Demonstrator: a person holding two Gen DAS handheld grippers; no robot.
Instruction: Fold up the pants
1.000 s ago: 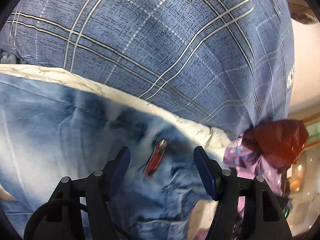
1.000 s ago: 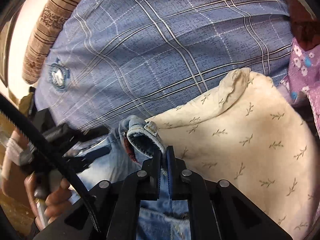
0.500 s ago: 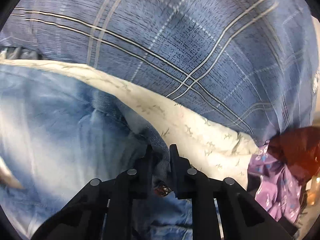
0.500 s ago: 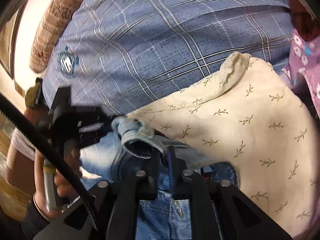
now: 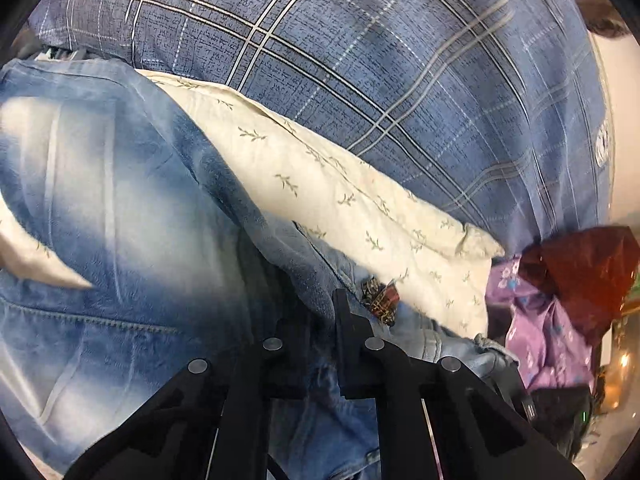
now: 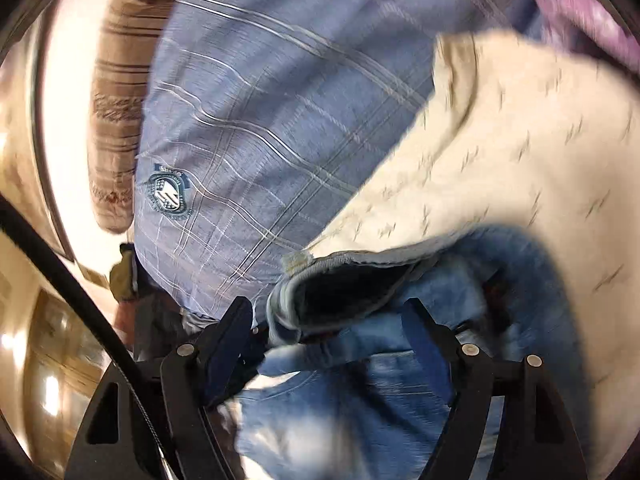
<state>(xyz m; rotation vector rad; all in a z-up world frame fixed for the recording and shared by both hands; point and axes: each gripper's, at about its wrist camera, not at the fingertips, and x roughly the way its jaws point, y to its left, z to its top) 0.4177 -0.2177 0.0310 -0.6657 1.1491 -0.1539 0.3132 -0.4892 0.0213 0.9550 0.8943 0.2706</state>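
The pants are faded blue jeans [image 5: 120, 208] lying on a cream leaf-print cloth [image 5: 328, 188] over a blue plaid bedsheet [image 5: 400, 80]. My left gripper [image 5: 320, 312] is shut on a fold of the jeans near the waistband, beside a dark red plaid label [image 5: 380, 300]. In the right wrist view the jeans' waistband [image 6: 352, 280] sits between the spread fingers of my right gripper [image 6: 332, 316], which is open and holds nothing. The view is blurred by motion.
A purple floral cloth [image 5: 540, 328] and a dark red bag [image 5: 580, 272] lie at the right of the bed. A brown striped pillow [image 6: 120, 120] lies at the bed's far left edge. The cream cloth [image 6: 520, 140] spreads to the right.
My left gripper closed on the jeans and lifted the fold. My right gripper opened and let go of the waistband, which now lies loose between its fingers.
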